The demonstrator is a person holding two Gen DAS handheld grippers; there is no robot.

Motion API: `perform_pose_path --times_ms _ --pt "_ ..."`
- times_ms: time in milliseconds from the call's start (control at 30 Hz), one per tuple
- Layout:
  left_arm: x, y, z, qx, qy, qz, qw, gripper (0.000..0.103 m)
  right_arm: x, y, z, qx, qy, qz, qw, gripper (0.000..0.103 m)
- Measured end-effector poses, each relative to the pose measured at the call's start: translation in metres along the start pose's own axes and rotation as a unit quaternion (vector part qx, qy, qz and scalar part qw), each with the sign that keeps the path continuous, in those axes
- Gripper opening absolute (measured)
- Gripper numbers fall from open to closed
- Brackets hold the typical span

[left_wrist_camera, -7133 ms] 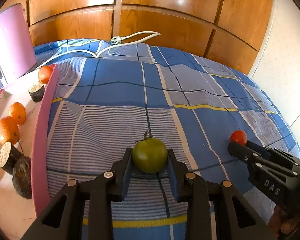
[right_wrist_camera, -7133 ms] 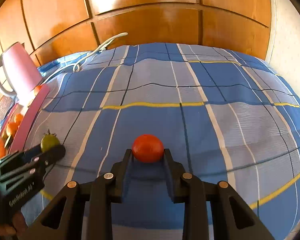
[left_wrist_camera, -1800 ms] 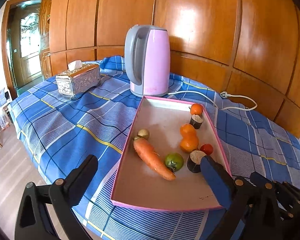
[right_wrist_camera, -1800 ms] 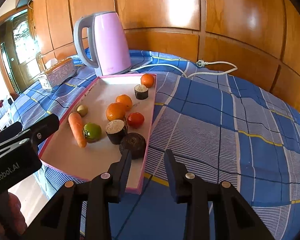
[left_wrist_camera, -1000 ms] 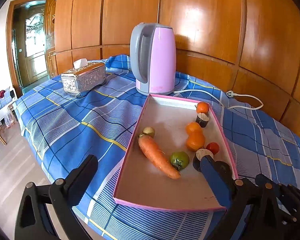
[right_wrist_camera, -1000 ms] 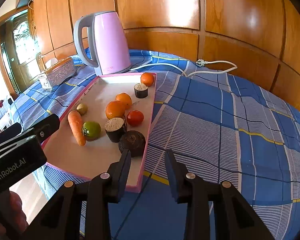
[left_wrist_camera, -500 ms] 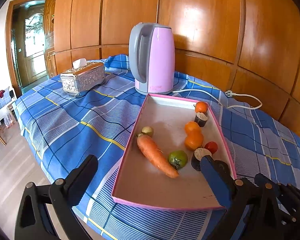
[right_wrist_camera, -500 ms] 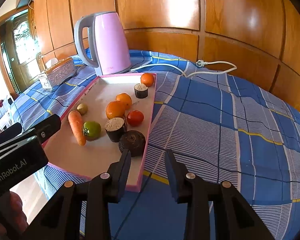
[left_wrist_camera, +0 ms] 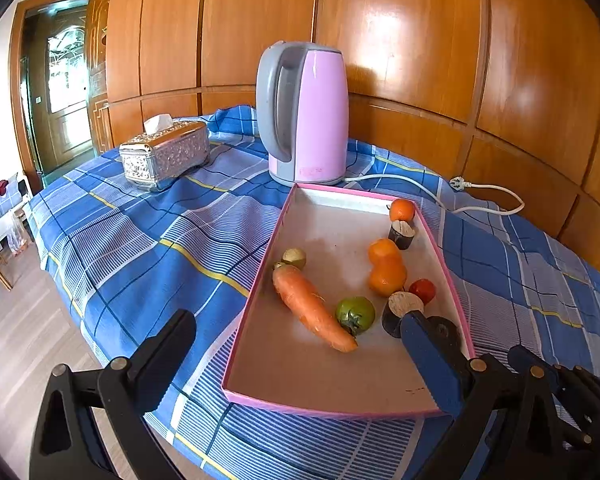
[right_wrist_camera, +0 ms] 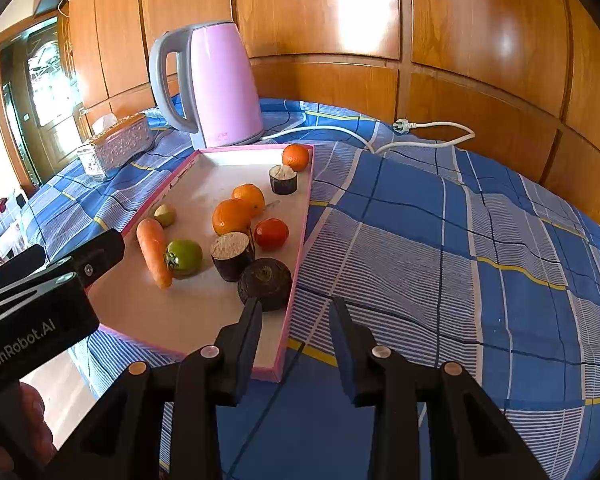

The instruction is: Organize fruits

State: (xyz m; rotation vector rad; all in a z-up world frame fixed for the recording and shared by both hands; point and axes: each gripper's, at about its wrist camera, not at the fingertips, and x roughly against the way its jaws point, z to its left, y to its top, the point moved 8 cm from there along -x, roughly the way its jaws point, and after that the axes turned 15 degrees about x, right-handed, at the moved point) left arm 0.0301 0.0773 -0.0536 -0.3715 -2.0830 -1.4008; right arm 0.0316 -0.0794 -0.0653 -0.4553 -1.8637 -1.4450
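Note:
The pink tray on the blue checked cloth holds a carrot, a green tomato, a red tomato, oranges, dark cut root pieces and a small pale fruit. My left gripper hovers wide open before the tray's near end, nothing between its fingers. My right gripper hangs open and empty over the tray's near right corner, just short of a dark round root.
A pink kettle stands behind the tray, its white cord and plug trailing to the right. A silver tissue box sits at the left. The cloth right of the tray is bare. The table's edge drops to a wooden floor.
Seven seconds ago each gripper had a tomato between its fingers on the cloth; both tomatoes now lie in the tray. Over the last second nothing has visibly moved.

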Motion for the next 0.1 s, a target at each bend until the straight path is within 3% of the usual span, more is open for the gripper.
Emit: perform_pose_path --times_ms 100 --pt "-0.0004 -0.0002 -0.0002 0.001 0.000 0.001 1.0000 0.103 -0.0003 -0.0008 -0.0008 -0.002 0.001 0.001 1.000 0.035"
